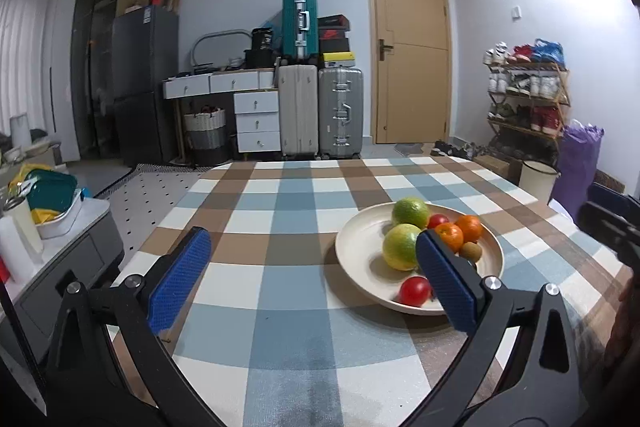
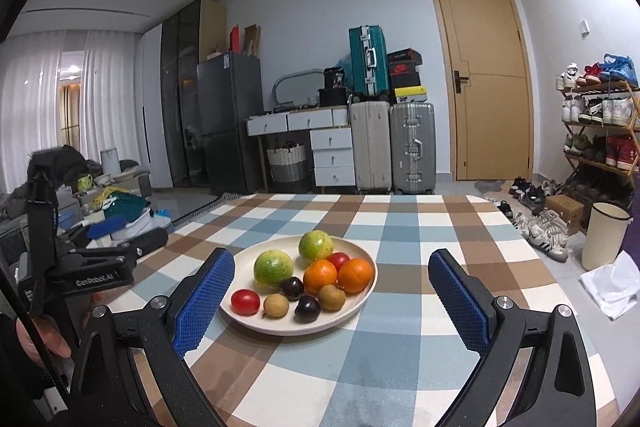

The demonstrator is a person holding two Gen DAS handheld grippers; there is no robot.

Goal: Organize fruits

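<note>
Left tongs: spread wide, nothing between the blue pads, held low over the tabletop.
Right tongs: also spread wide and holding nothing; the plate shows through the gap, nearer the left pad.
Plate: cream, shallow, on the checked cloth, carrying all the fruit in view.
Fruit: two green citrus, two oranges, a tomato at the near-left rim, a second red one behind the oranges, two dark plums, two small brown fruits.
Direction from left tongs: the plate lies ahead and to the right; the right pad overlaps its near edge in that view, with the tomato just beside it.
Direction from right tongs: the plate lies straight ahead, slightly left of centre.
Nearer hand: hard to call; my judgement is the right tongs are better lined up, since the fruit sits almost between their pads.
Long axis: the fruits are round, so approach angle matters little; crowding does.
Task state: the fruit looks already gathered, with none loose on the cloth.
</note>
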